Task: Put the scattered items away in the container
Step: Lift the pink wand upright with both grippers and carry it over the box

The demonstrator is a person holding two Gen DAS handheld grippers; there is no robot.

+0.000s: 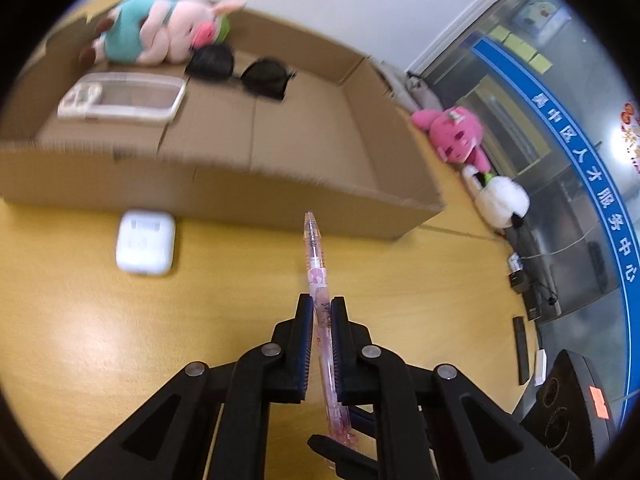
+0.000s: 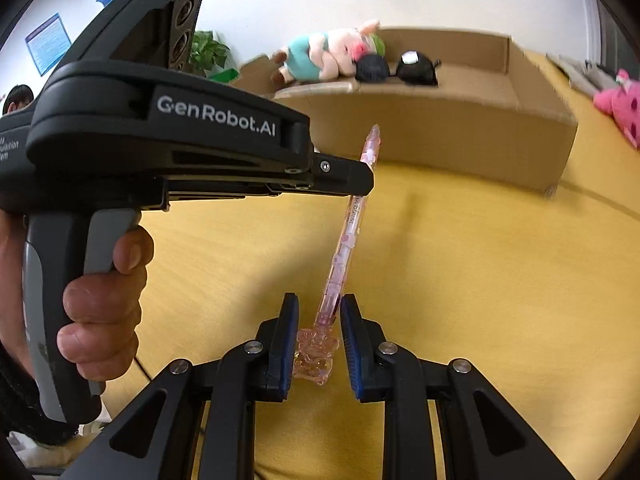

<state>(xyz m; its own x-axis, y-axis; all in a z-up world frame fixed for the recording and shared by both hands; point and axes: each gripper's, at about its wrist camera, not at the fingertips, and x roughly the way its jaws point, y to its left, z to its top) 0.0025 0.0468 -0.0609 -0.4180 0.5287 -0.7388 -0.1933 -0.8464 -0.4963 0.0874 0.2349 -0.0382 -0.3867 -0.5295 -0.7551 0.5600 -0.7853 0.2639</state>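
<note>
A clear pink pen (image 1: 316,264) hangs above the yellow table (image 1: 80,320), held at two places. My left gripper (image 1: 322,304) is shut on its middle, and the tip points toward the cardboard box (image 1: 240,184). In the right wrist view my right gripper (image 2: 319,299) is shut on the pen's (image 2: 344,248) chunky pink ornament end, while the left gripper (image 2: 366,184) clamps the barrel higher up. The box (image 2: 440,132) holds a plush pig (image 1: 160,28), black sunglasses (image 1: 240,72) and a white flat case (image 1: 120,98).
A white earbud case (image 1: 146,242) lies on the table just in front of the box. A pink plush (image 1: 456,136) and a white plush (image 1: 500,200) sit at the table's right edge. A person's hand (image 2: 104,304) grips the left gripper's handle.
</note>
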